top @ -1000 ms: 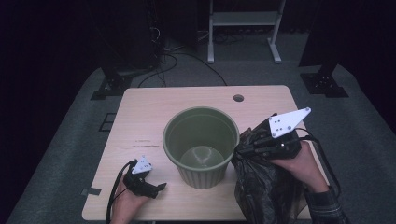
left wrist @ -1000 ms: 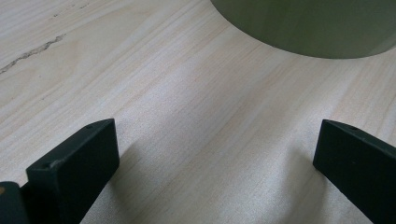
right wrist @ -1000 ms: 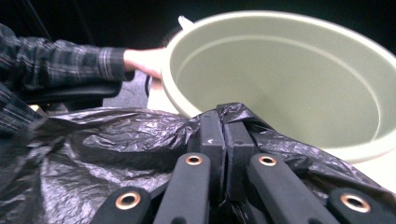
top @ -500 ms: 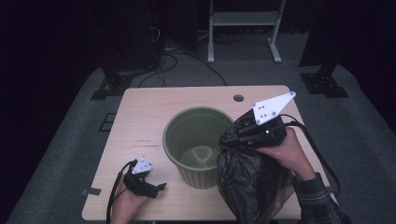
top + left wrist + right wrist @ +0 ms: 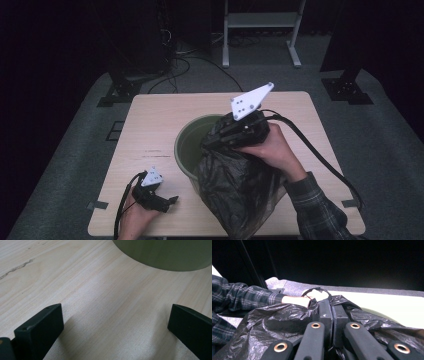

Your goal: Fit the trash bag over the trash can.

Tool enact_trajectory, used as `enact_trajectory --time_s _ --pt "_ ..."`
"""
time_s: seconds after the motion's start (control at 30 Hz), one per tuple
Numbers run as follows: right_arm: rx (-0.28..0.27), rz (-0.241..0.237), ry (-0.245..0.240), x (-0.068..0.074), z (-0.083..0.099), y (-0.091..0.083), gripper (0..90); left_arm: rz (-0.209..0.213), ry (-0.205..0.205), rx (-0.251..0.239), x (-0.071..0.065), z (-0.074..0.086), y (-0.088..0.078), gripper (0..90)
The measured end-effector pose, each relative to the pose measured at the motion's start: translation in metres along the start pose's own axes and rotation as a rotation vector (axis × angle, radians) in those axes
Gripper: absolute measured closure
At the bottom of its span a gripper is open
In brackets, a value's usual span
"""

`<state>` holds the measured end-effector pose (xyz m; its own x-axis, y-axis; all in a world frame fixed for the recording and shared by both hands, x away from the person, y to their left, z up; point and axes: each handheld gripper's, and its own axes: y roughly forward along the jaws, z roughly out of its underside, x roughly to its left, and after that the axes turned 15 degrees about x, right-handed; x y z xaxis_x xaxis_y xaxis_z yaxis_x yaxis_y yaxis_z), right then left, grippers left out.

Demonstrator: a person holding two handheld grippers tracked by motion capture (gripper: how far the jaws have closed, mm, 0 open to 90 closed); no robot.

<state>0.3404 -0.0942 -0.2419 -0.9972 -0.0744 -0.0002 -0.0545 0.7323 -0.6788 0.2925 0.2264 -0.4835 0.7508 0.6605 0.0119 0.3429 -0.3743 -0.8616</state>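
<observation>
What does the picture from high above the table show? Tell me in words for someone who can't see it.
A person's right gripper pinches a crinkly black bin bag and holds it up at the rim of a green bin in the middle of a light wooden table. The left gripper rests open near the table's front left corner.

right gripper (image 5: 226,136): we have carried it left and up, from the table's right edge to over the green bin's (image 5: 186,150) right rim | black bag (image 5: 240,185): we have lifted it with the gripper; it now covers the bin's right side | our right hand (image 5: 272,147): moved inward along with it
</observation>
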Motion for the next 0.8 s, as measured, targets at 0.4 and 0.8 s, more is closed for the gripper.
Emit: enact_trajectory --time_s 0.4,0.8 --pt "-0.006 -0.08 0.004 -0.023 -0.037 0.05 88.3 0.002 0.006 0.0 0.0 0.0 0.0 0.0" --pt "0.062 -0.017 0.059 -0.034 -0.024 0.058 79.9 0.005 0.007 0.0 0.0 0.0 0.0 0.0"
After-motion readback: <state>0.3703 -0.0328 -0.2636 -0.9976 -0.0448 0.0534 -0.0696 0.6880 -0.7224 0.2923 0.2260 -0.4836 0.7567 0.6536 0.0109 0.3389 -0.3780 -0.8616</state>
